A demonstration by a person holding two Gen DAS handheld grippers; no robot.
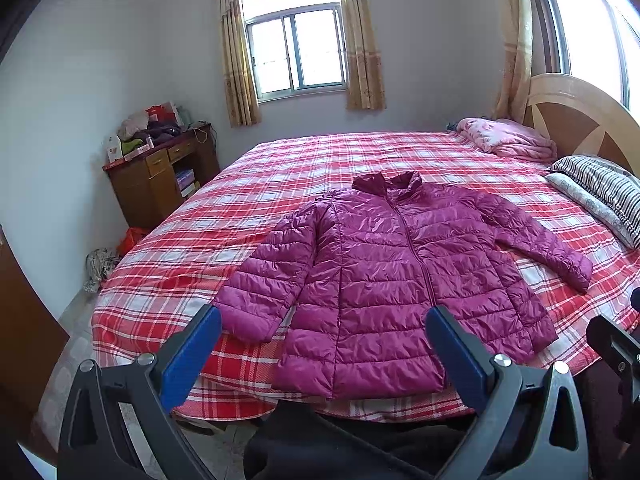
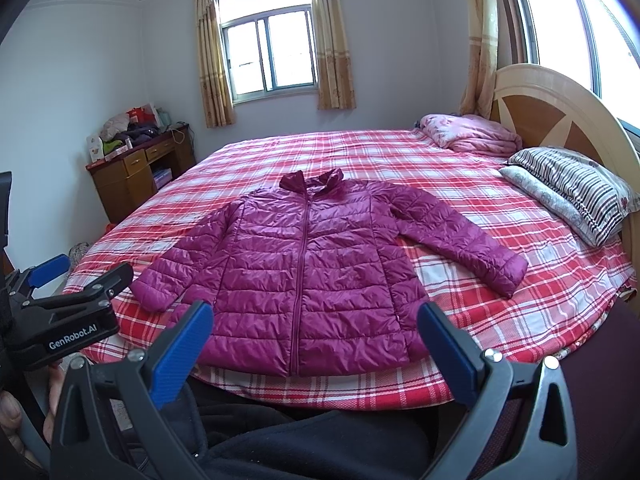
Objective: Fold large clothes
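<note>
A magenta quilted puffer jacket (image 1: 384, 272) lies flat, zipped, front up, on a bed with a red plaid sheet (image 1: 304, 168), collar toward the far side and both sleeves spread out. It also shows in the right wrist view (image 2: 312, 264). My left gripper (image 1: 324, 316) is open and empty, held back above the near bed edge, in front of the jacket's hem. My right gripper (image 2: 316, 312) is open and empty, also short of the hem. The left gripper shows at the left edge of the right wrist view (image 2: 80, 280).
A folded pink quilt (image 1: 508, 140) and striped pillows (image 1: 600, 192) lie by the wooden headboard (image 1: 580, 112) on the right. A cluttered wooden desk (image 1: 160, 176) stands at the far left wall. Bags (image 1: 100, 268) lie on the floor beside the bed.
</note>
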